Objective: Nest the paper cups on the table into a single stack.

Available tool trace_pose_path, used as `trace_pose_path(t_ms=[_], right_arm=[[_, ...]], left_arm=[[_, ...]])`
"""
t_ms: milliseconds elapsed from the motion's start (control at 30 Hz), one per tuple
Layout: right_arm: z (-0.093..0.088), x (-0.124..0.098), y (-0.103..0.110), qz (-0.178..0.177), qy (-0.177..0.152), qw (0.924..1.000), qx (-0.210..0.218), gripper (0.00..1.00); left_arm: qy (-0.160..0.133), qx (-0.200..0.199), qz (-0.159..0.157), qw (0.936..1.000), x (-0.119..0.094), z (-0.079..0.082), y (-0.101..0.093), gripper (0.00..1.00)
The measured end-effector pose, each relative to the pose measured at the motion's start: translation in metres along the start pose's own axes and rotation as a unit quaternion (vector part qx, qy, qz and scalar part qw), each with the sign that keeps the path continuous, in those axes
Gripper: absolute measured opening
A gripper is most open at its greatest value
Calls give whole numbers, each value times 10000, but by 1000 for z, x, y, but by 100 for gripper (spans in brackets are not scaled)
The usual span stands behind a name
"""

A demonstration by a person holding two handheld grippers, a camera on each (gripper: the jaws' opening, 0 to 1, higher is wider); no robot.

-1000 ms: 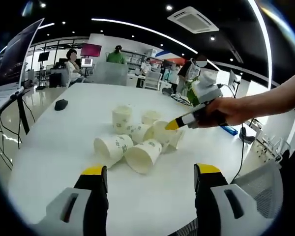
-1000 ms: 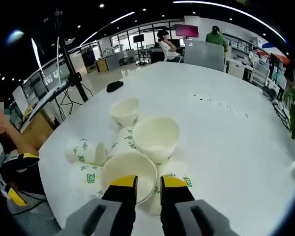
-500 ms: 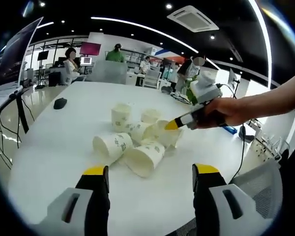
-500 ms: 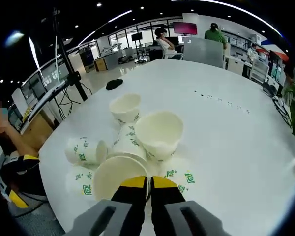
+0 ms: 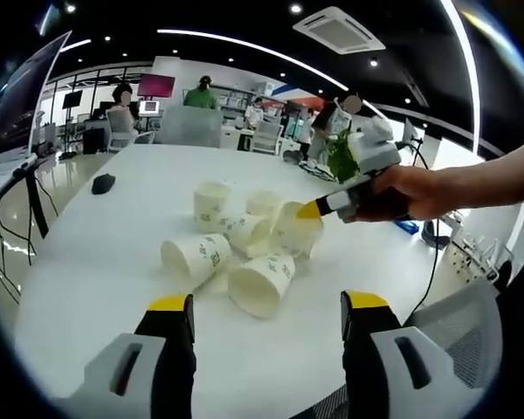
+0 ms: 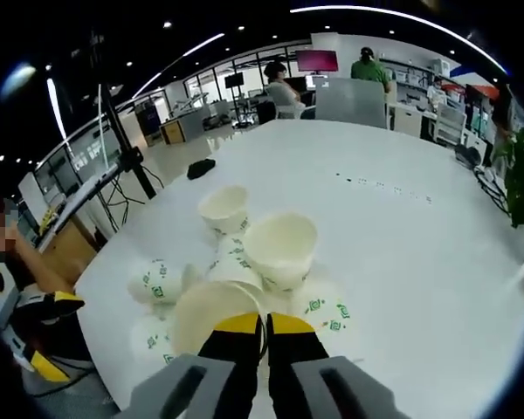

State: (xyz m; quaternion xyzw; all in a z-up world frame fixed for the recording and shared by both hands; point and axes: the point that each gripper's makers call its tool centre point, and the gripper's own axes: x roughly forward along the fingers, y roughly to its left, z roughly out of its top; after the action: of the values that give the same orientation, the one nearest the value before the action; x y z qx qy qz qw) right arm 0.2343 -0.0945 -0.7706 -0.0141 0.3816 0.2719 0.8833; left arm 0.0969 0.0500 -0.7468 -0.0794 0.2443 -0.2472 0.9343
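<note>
Paper cups [image 5: 244, 249] lie in a loose cluster on the white worktop [image 5: 96, 253], straight ahead of the left tongs [image 5: 266, 305] and well beyond their tips; some stand upright, others lie on their sides with green print showing. One cup [image 6: 214, 316] sits right at the right tongs [image 6: 263, 325], whose yellow-tipped jaws are clenched together on its rim, one jaw inside the mouth and one outside as far as can be told. In the left gripper view those right tongs [image 5: 313, 209], held by a hand [image 5: 402, 192], reach in from the right at the far side of the cluster. The left tongs are released, jaws spread wide with nothing between them, hanging above bare worktop short of the nearest cup on its side [image 5: 260, 284].

These cups look very light and thin-walled, so they should lift easily but will dent or go oval under a hard squeeze; the rolled rim is the stiffest place to pinch. Their smooth sides may slip, and a tipped cup could roll away if nudged.

Beyond the cluster an upright cup [image 6: 224, 209] stands farther ahead of the right tongs, and a small dark object [image 6: 201, 168] lies farther still
</note>
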Motion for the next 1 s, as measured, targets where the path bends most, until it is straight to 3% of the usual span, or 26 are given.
trace_pose_path(t_ms=[333, 867, 1000], right_arm=[[21, -28, -8, -141, -478, 9982, 324, 0], [1, -67, -21, -305, -703, 9947, 692, 0], [8, -79, -19, -183, -964, 9917, 835, 0]], left_arm=[[12, 37, -38, 10000, 0, -1, -3, 67], [60, 35, -67, 10000, 0, -2, -5, 66], [86, 55, -85, 9999, 1, -3, -6, 65]])
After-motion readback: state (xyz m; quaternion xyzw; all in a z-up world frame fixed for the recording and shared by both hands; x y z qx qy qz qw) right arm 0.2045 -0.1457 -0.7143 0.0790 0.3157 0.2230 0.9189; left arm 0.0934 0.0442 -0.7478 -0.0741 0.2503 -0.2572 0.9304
